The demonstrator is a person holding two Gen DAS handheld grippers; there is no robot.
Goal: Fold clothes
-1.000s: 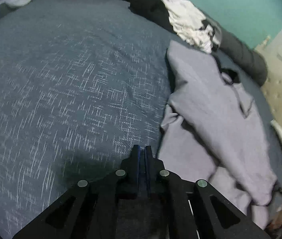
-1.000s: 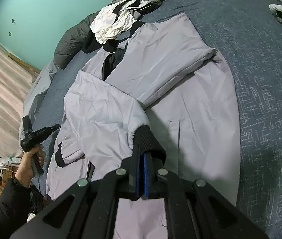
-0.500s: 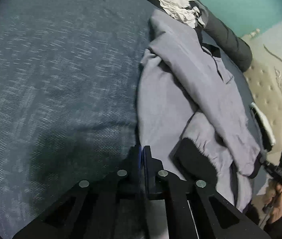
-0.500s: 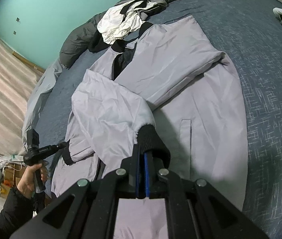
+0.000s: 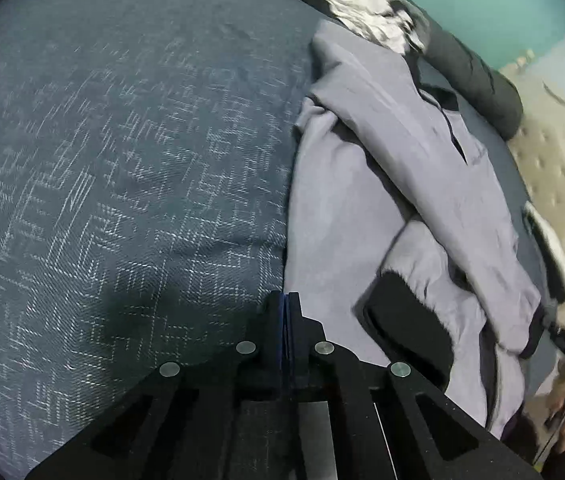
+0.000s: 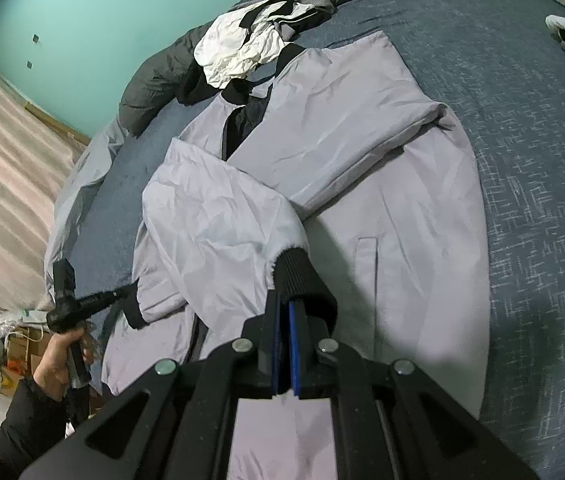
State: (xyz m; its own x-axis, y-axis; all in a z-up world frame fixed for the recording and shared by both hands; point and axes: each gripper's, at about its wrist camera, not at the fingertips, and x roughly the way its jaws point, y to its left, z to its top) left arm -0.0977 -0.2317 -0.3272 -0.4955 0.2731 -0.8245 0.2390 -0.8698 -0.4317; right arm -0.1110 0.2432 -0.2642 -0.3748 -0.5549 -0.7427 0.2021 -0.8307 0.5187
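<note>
One jacket [image 6: 402, 208], lilac, on one blue bedspread [image 6: 522, 100]

Two sleeves [image 6: 218, 232], both lying across the jacket's front

Two black ribbed bands in the right view: one cuff [image 6: 298, 276] between the fingers of the right gripper [image 6: 287, 308], and one band [image 6: 134, 314] at the jacket's near-left corner

One pocket slit [image 6: 366, 256]

One white garment [image 6: 238, 48], crumpled, and one dark grey bedding roll [image 6: 154, 80] at the far edge

Each wrist view has one gripper of its own, the left gripper [image 5: 285, 300] being the second; the right view also has one further hand-held tool [image 6: 82, 304] and one hand [image 6: 62, 360]
</note>
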